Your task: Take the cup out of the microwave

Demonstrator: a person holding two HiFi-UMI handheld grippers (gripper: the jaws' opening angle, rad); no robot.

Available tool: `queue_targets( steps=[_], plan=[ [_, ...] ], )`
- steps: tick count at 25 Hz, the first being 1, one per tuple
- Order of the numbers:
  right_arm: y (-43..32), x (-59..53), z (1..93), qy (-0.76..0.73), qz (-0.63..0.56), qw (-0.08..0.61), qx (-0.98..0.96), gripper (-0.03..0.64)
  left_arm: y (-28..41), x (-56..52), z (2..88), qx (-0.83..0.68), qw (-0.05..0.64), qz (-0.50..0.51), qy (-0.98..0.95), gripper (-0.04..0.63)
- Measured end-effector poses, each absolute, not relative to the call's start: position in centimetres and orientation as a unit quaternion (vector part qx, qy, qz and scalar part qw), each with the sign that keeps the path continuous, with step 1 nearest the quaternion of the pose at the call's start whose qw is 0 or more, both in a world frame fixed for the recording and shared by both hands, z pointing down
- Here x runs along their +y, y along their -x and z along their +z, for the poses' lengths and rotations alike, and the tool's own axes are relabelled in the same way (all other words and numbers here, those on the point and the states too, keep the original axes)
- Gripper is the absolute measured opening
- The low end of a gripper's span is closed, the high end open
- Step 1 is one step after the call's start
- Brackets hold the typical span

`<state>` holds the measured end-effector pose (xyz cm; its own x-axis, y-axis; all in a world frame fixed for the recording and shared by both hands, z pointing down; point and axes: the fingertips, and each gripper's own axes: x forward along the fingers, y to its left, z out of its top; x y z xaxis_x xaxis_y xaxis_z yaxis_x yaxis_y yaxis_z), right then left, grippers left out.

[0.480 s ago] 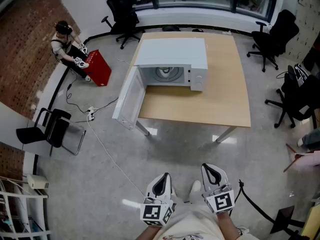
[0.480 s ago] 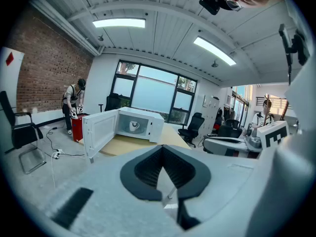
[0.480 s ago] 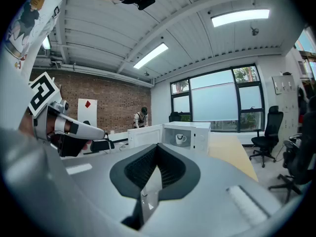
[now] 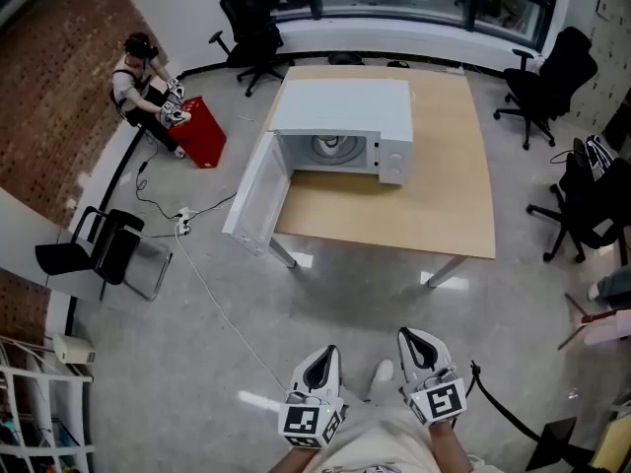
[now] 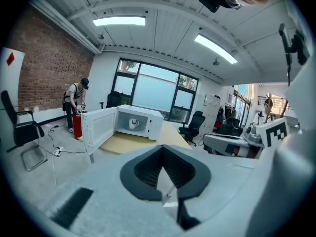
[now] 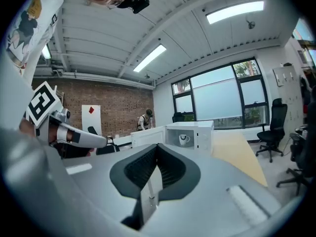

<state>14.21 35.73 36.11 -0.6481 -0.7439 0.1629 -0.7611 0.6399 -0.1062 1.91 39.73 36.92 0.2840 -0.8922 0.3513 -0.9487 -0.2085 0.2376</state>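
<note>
White cup (image 4: 328,146) is standing inside the microwave (image 4: 345,104) cavity, at the 12 o'clock position from the person, on the wooden table (image 4: 434,200). The microwave door (image 4: 254,200) is hanging fully open toward 10 o'clock, past the table edge.

Both hands are being held low and close to the body at 6 o'clock in the head view, side by side and well apart from the table. The left gripper (image 4: 323,355) is pointing forward and slightly downward; its jaws are pressed together with nothing between them. The right gripper (image 4: 412,337) is pointing nearly level toward the microwave; its jaws are likewise closed and holding nothing. Neither gripper is touching the cup.

A seated person (image 4: 146,92) is working beside a red box (image 4: 200,133) at 10 o'clock.
</note>
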Motion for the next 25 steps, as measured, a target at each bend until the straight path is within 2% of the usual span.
queue_targets(
  steps=[3,14,25],
  plan=[
    [-14.5,35.0,35.3,-0.408,0.075,0.033,-0.909,0.006,-2.1,39.7,36.7,-0.604,0.201,0.068,-0.769,0.002],
    [-15.5,31.0,37.1,-0.41,0.063,0.063,-0.908,0.006,-0.1,37.9,38.4,-0.636,0.228,0.06,-0.735,0.002],
    [-6.7,17.4,37.2,-0.428,0.081,0.036,-0.899,0.005,8.1,22.3,38.8,-0.604,0.23,0.054,-0.761,0.002]
  ],
)
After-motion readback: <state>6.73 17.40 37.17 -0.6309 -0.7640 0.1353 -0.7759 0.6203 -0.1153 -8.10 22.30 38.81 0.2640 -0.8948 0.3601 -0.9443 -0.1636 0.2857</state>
